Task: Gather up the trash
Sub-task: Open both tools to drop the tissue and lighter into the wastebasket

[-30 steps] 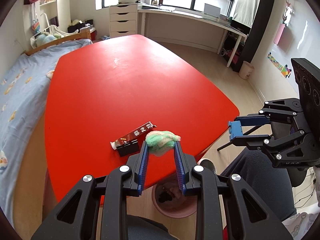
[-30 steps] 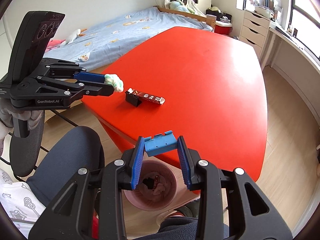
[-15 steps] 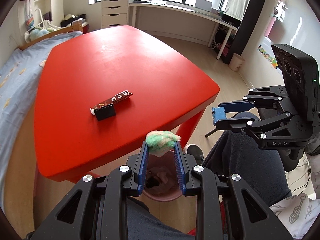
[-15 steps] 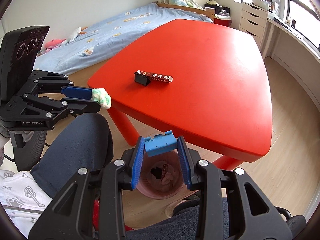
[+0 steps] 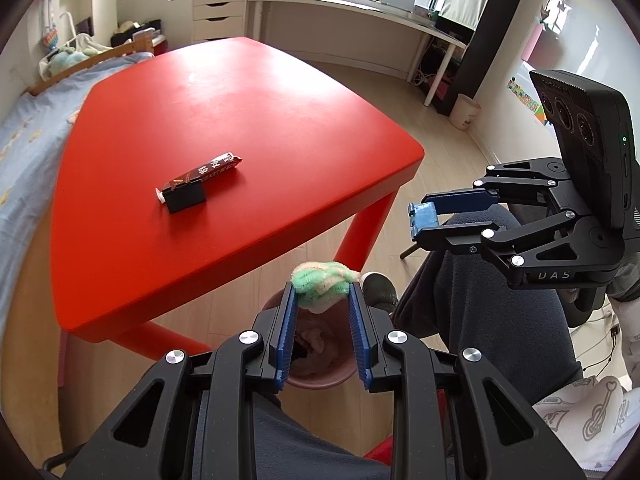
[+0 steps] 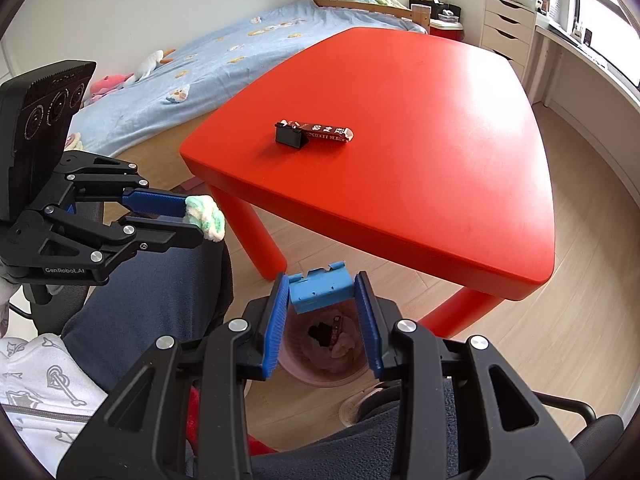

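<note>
Two grippers hang over the pink bin (image 6: 324,364): the left gripper (image 5: 322,300) pinches a fuzzy green-and-cream wad (image 5: 322,282) at its fingertips, and the right gripper (image 6: 322,294) clamps a hard blue plastic piece (image 6: 320,290). Released off-centre, either could clip the rim and land on the floor. One glossy dark wrapper (image 6: 326,133) lies well beyond both jaws on the smooth red table (image 6: 420,160).

Bright window daylight (sharp), fisheye-warped edges.

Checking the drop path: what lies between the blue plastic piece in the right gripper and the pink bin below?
Nothing: the right wrist view shows blue plastic piece directly above pink bin.
</note>
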The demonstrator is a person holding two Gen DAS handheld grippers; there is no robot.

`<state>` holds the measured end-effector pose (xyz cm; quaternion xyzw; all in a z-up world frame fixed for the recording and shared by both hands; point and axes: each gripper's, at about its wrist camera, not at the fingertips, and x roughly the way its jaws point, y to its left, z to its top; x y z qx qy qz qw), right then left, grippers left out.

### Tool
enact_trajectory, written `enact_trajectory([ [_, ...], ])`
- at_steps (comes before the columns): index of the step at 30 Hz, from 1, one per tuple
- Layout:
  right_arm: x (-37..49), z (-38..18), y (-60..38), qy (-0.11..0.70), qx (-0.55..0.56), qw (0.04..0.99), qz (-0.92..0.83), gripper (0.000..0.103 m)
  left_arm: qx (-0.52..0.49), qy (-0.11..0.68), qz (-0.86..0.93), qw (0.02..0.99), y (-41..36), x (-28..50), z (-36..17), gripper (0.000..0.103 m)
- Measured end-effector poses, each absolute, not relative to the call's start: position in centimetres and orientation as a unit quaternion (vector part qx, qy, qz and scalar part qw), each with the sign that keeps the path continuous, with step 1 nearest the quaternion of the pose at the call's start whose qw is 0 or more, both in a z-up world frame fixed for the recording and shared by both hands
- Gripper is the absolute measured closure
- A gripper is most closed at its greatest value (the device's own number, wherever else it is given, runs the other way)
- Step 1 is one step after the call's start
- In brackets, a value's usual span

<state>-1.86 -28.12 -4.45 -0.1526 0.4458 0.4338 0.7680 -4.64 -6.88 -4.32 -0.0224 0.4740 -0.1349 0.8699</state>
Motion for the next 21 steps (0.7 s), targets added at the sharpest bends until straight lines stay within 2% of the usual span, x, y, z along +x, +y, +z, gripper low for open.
enact_trajectory([
  [10,-1.6,-4.5,-28.2,0.448,-0.143,0.763,0.443,0.069,-0.026,0.479,-0.14,0.866,-6.9,-4.5,-4.7,0.078],
  [12,-1.6,-4.6,-28.2,0.449,-0.141,0.761,0.447,0.068,-0.028,0.481,-0.146,0.864,-6.9,-4.4,-4.7,0.074],
  [13,-1.5,-4.6,-28.2,0.451,-0.141,0.759,0.447,0.064,-0.027,0.482,-0.148,0.863,-6.9,-4.4,-4.8,0.071],
  [14,-1.4,-4.7,-28.2,0.451,-0.141,0.76,0.446,0.042,-0.025,0.482,-0.145,0.864,-6.9,-4.3,-4.8,0.056],
  [15,-1.3,-4.7,-28.3,0.449,-0.141,0.764,0.441,0.03,-0.022,0.479,-0.138,0.867,-6.7,-4.3,-4.8,0.034],
  [16,-1.3,-4.7,-28.3,0.448,-0.139,0.768,0.436,0.017,-0.025,0.473,-0.13,0.871,-6.5,-4.3,-4.7,0.024],
  [17,-1.1,-4.8,-28.4,0.451,-0.138,0.769,0.432,0.015,-0.031,0.466,-0.124,0.875,-6.2,-4.4,-4.6,0.012],
  [19,-1.0,-5.2,-28.4,0.455,-0.144,0.771,0.422,0.008,-0.034,0.466,-0.114,0.877,-5.9,-4.3,-4.5,0.01],
  [21,-0.9,-5.4,-28.4,0.459,-0.145,0.77,0.419,0.007,-0.034,0.466,-0.104,0.878,-5.5,-4.3,-4.6,0.008],
])
